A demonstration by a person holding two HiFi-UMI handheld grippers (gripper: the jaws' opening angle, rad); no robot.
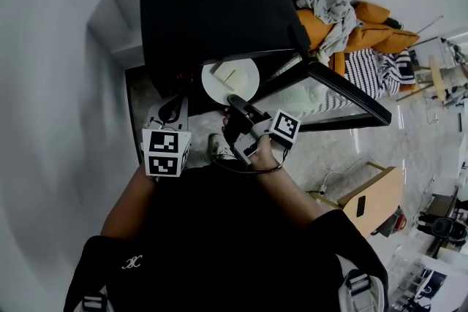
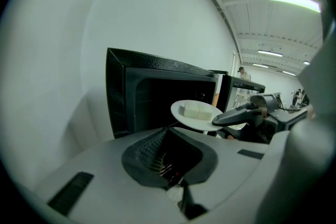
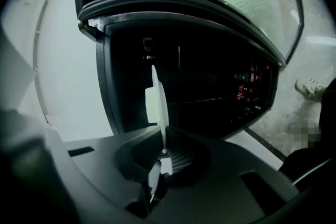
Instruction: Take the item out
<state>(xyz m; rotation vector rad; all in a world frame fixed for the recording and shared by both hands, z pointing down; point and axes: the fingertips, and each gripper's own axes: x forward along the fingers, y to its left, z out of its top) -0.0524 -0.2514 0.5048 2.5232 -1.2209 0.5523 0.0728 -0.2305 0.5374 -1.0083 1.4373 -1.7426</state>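
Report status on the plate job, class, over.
Right gripper shut on plate rim, pale blocks aboard. Left gripper shut, empty. Plate at microwave mouth, door open, nothing in the way.

The boxy glossy microwave oven (image 1: 212, 7) is black, with small red lights (image 3: 245, 87) on its panel. In front of the oven, the round flat plate (image 1: 232, 82) is white and the rectangular blocks (image 1: 225, 74) on it are pale cream. The left tongs (image 2: 169, 162) and the right tongs (image 3: 164, 157) are grey with black insides. Their marker cubes (image 1: 166, 152) carry black-and-white square patterns. Right of the oven are orange cushions (image 1: 373, 25), a grey cloth (image 1: 333, 7) and a black-and-white striped fabric (image 1: 365, 69).
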